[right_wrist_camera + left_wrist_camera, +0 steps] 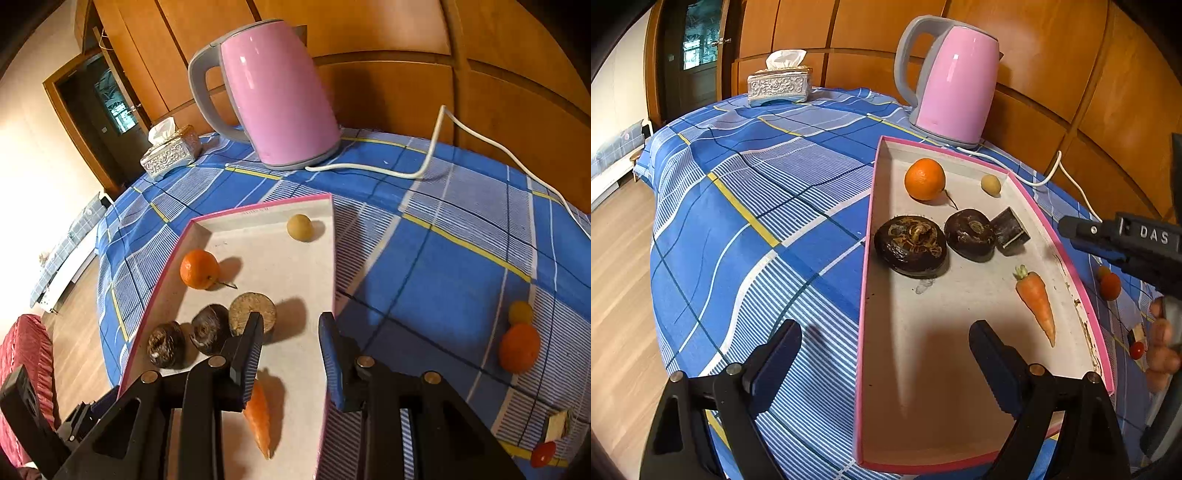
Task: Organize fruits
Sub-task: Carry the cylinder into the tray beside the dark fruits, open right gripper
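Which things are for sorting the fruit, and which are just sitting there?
For the job: pink tray, orange, carrot, dark round fruits, loose orange fruit on the cloth, cherry tomato.

Just sitting there: pink kettle, its white cord, tissue box.

Pink-rimmed tray [866, 236]: orange [924, 179], carrot [1037, 301], dark chestnuts [910, 245] inside; orange fruit [519, 347] outside on cloth.

Black tool [884, 363], blue pads [777, 360], silver screws.
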### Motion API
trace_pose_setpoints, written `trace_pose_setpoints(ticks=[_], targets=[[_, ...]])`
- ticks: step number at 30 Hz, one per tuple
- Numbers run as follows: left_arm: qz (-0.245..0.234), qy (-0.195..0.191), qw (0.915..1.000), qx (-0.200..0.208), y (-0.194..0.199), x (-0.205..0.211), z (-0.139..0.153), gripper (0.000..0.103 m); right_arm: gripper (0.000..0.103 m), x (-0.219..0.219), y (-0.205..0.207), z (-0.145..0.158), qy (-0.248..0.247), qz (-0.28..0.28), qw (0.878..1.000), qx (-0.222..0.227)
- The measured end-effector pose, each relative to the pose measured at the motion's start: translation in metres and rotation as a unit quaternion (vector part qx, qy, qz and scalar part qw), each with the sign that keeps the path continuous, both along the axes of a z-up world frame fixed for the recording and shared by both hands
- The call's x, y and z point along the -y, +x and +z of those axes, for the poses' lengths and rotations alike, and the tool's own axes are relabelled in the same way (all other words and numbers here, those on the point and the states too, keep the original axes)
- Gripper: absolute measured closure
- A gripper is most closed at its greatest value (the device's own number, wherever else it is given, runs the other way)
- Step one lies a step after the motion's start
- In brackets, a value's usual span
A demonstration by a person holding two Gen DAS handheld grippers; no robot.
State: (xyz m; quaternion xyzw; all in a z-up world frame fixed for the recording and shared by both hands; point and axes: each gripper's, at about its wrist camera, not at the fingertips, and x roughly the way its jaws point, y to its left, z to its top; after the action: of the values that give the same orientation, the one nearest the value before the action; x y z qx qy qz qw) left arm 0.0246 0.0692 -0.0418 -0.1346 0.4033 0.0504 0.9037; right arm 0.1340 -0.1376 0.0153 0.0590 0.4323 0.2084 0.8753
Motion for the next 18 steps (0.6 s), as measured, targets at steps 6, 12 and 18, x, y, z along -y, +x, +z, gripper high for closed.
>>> trace_pose_setpoints(ticks=[6,12,18], targets=[[-0.003,0.002,1.0,0.003,-0.001,0.002,0.002,0.01,0.072,0.004,-0.014,-0.001,-0.015,-0.003,1.0,0.009],[-0.004,0.002,1.0,0.007,-0.003,0.003,0.005,0.01,0.072,0.009,-0.027,-0.001,-0.026,-0.007,1.0,0.016],[-0.007,0.004,1.0,0.006,-0.004,0.005,0.005,0.01,0.072,0.018,-0.043,-0.001,-0.037,-0.016,0.999,0.025]])
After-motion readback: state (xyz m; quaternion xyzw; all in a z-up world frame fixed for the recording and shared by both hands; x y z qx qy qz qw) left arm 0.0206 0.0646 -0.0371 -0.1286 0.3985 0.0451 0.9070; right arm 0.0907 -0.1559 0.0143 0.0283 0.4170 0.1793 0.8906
